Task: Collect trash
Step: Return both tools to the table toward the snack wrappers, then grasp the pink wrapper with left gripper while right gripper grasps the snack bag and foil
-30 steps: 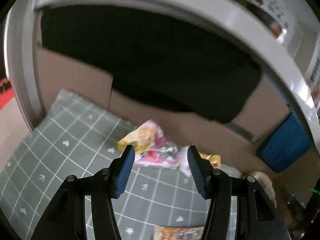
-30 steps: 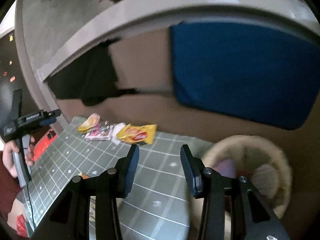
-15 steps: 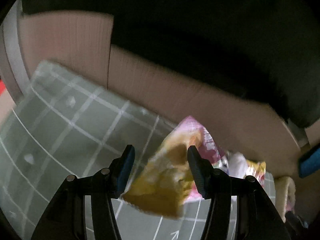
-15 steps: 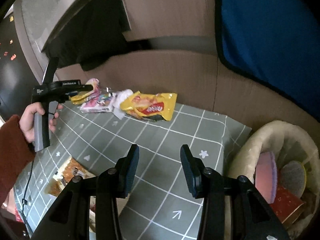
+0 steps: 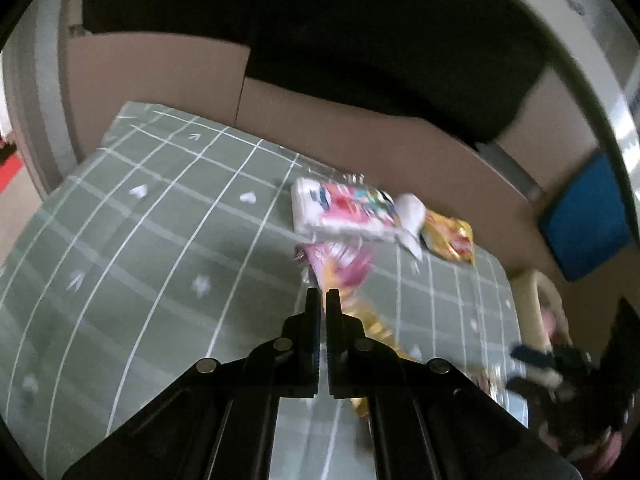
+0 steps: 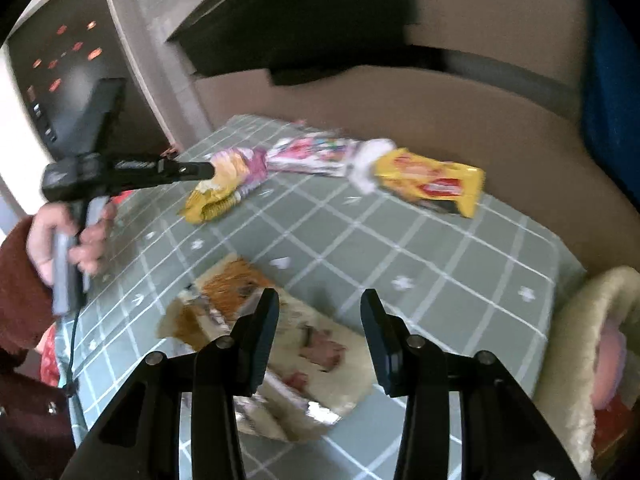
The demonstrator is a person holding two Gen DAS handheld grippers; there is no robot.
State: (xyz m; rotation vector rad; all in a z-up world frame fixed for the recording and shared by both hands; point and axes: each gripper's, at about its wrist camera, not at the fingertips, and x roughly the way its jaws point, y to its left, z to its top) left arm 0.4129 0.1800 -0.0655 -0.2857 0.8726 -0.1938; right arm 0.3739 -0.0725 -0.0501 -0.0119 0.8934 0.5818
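- Right wrist view: the bench [image 6: 460, 264], under a grey-green cloth with a white grid, fills the middle of the frame, with a brown cardboard wall behind it at 12 o'clock.
- At 4 o'clock, off the bench's edge, stands a cream fuzzy basket [image 6: 576, 320] with pink and red items inside.
- Between the right tongs [image 6: 319, 318] and the cloth lies a large cream-and-orange snack bag [image 6: 224, 284]; the jaws stand apart, released, above it, with nothing pressed between them.
- At 1 o'clock a yellow-and-red wrapper [image 6: 432, 186] lies flat near the far edge, just beside a pink-and-white packet [image 6: 316, 156] at 12 o'clock.
- At 10 o'clock the left tongs [image 6: 210, 170], held by a hand [image 6: 68, 236] in a dark red sleeve, meet a yellow-and-pink wrapper [image 6: 224, 184].
- Left wrist view: the left tongs [image 5: 323, 300] have just been closing and are clenched on the yellow-and-pink wrapper [image 5: 340, 268], which sticks out past the tips toward 12 o'clock and trails down at 5 o'clock.
- Beyond it, at 1 o'clock, sits the pink-and-white packet [image 5: 344, 212], with the yellow-and-red wrapper [image 5: 452, 240] at 2 o'clock.
- Whether the gripped wrapper is lifted off the cloth or touching it cannot be told; the frame is blurred.
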